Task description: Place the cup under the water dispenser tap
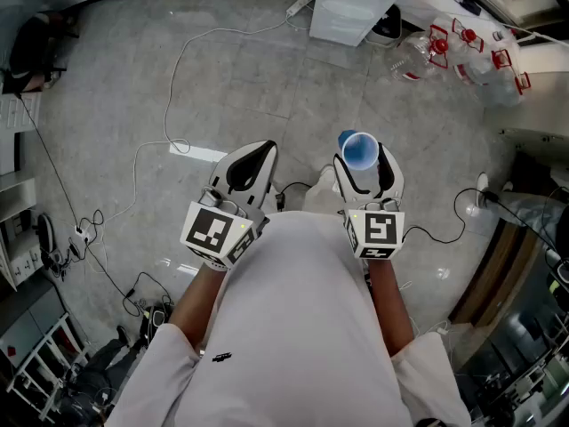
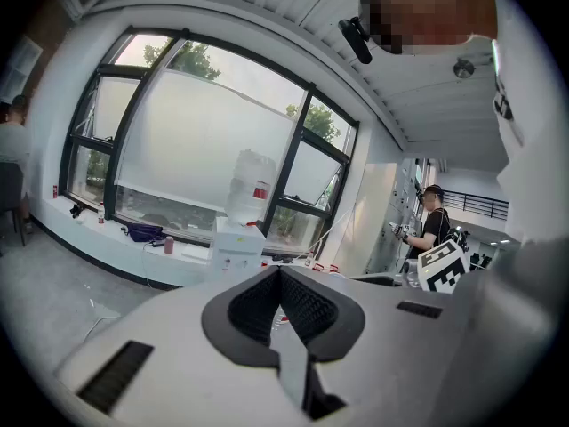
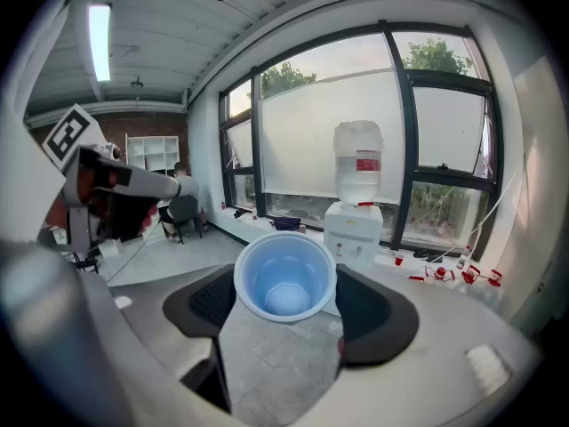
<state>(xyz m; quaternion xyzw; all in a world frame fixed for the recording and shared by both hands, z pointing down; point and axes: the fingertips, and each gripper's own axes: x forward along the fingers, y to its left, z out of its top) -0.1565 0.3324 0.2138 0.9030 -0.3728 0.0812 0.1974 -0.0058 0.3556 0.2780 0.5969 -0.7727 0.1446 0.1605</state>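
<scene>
A lab-like workspace. Tall black-framed windows [image 3: 311, 123] line a grey tiled floor [image 1: 107, 87] trailing white cables [image 1: 180, 146], beside a white bottle-topped water dispenser [image 3: 354, 229].

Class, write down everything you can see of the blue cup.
The blue cup is light blue, thin and plastic-looking, with a round rim and smaller flat bottom. Empty, roughly upright, it is clamped by its sides between the dark pads of the right tool, in the air above the floor, touching nothing else.
</scene>
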